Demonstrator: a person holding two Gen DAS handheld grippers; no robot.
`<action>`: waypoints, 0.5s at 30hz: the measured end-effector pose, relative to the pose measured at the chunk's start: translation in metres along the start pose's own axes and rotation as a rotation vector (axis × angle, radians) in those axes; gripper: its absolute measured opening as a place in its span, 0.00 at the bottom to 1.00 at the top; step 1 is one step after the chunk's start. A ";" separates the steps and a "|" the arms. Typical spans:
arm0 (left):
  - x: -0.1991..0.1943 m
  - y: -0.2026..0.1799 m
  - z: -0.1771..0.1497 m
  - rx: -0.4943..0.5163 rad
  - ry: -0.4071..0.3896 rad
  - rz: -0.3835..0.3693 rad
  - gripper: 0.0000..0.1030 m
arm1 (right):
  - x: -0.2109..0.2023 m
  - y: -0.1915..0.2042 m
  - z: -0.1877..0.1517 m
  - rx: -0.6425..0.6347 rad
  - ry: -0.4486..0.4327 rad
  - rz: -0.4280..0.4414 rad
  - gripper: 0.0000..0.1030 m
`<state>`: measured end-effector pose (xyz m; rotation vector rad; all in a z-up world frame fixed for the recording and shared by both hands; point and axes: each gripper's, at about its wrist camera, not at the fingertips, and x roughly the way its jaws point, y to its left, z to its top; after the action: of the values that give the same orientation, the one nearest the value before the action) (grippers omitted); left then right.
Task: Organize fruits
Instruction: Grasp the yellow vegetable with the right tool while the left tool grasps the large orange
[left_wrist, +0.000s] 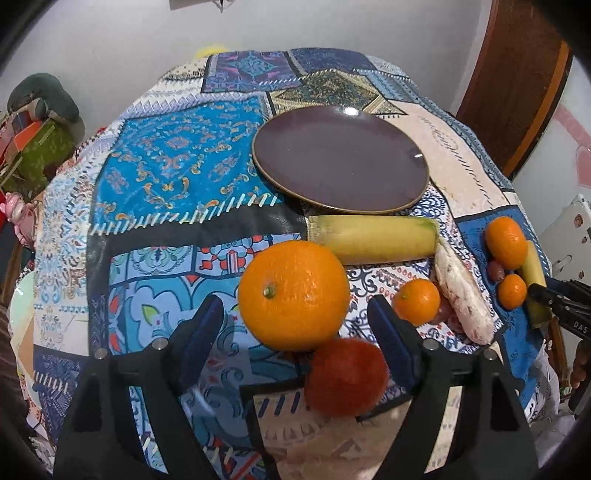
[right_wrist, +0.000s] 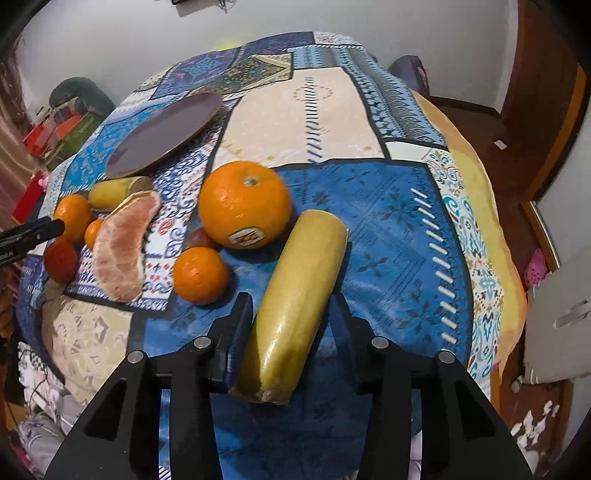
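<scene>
A patchwork tablecloth (left_wrist: 155, 177) covers the table before a pale wall (left_wrist: 110, 44) and brown wooden door (left_wrist: 517, 81).

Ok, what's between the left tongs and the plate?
In the left wrist view, the big orange sits just ahead of the open left tongs, then a banana piece lies across right before the plate.

Even, fairly bright indoor light, seemingly from overhead, leaves small glints on the dark plate (left_wrist: 340, 158) and soft shadows under the fruit. Fisheye curvature bows the tablecloth's (right_wrist: 332, 110) edges, with dark vignetting in the corners. The red fruit (left_wrist: 345, 376) nearest the left lens is blurred.
</scene>
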<state>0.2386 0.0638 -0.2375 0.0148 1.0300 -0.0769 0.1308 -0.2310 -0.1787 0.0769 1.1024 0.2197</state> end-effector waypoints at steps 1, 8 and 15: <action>0.004 0.001 0.001 -0.007 0.009 -0.004 0.78 | 0.001 -0.002 0.002 0.004 -0.002 -0.007 0.37; 0.020 0.002 0.006 -0.021 0.029 -0.005 0.78 | 0.011 -0.014 0.016 0.061 0.013 -0.007 0.37; 0.023 0.003 0.008 -0.023 0.014 -0.013 0.67 | 0.021 -0.018 0.025 0.083 0.026 -0.004 0.37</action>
<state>0.2573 0.0649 -0.2533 -0.0124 1.0450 -0.0764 0.1646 -0.2425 -0.1893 0.1468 1.1371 0.1719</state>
